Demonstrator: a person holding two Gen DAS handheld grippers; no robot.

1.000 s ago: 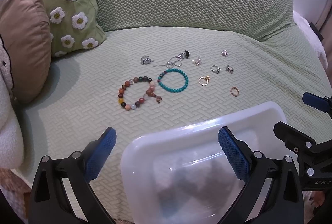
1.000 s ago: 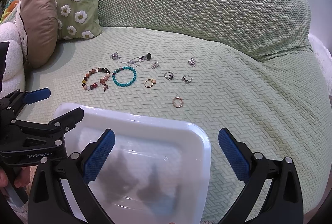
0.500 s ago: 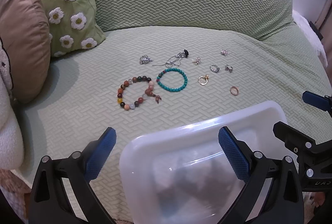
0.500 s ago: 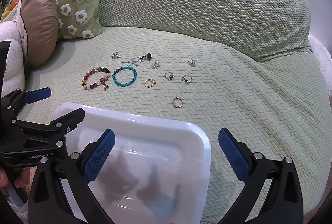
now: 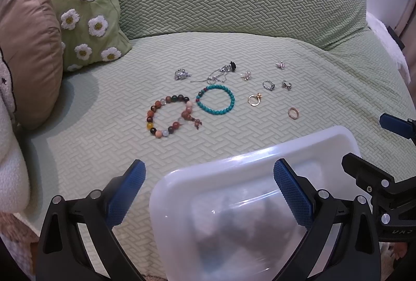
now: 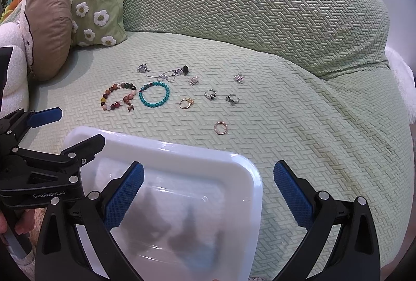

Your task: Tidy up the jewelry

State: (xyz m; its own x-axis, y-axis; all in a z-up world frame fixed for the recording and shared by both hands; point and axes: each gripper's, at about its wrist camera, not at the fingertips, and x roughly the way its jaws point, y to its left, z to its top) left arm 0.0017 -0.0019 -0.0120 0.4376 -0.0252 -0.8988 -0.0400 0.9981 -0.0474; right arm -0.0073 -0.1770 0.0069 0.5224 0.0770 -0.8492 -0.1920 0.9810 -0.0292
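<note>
While both grippers hang over the front edge of the green sofa seat [image 5: 104,135], neither has hold of anything: the left gripper [image 5: 208,192] has its blue-padded jaws spread wide, and the right gripper [image 6: 208,192] is just as wide open. A translucent white plastic tray [image 6: 182,158] sits at the seat's front edge, below and between the two; its contents are only a dark blur through the plastic.

Jewelry lies scattered on the middle of the seat, well apart from the tray. A bracelet of brown and mixed-colour beads [image 5: 166,116] lies toward the left, touching or nearly touching a turquoise bead bracelet [image 5: 215,99] on its right. Behind them, toward the backrest, are a small silver piece [image 5: 180,74] and a tangled silver chain [image 5: 215,75] with a black stone at one end. To the right lie a gold ring [image 5: 254,99], two silver rings [image 5: 268,85], two small earrings [image 5: 245,74] and, nearest the tray, a plain rose-gold band [image 5: 293,113].

A daisy-patterned green cushion [image 5: 83,8] and a brown cushion [image 5: 26,52] lean at the seat's back left corner.
</note>
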